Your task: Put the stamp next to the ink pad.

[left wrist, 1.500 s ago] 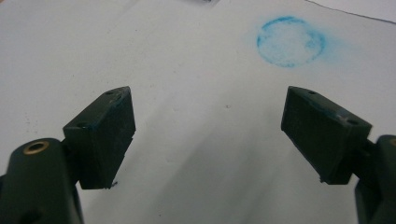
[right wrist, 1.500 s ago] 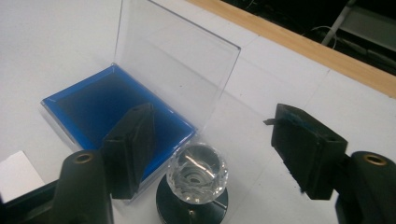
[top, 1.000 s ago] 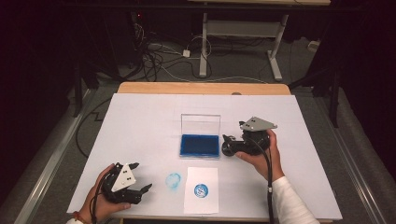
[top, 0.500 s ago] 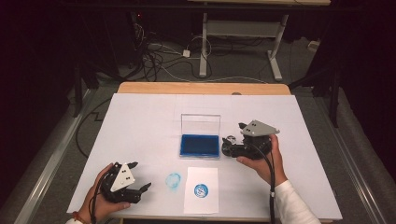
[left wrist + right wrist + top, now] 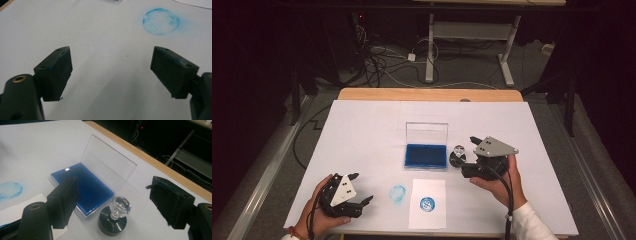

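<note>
White table (image 5: 362, 130), open ink pad (image 5: 426, 155) beside stamp (image 5: 457, 155)

Upright stamp (image 5: 113, 220) beside open ink pad (image 5: 86, 186)

Left hand (image 5: 319, 210): at the near left, palm wrapped round the left gripper (image 5: 361, 189), which lies low, its 2 jaws spread wide with nothing between them. Right hand (image 5: 497, 181): at the right, white sleeve (image 5: 532, 225) at the wrist, holding the right gripper (image 5: 464, 156) raised, its 2 jaws likewise wide apart, clamping nothing.
</note>
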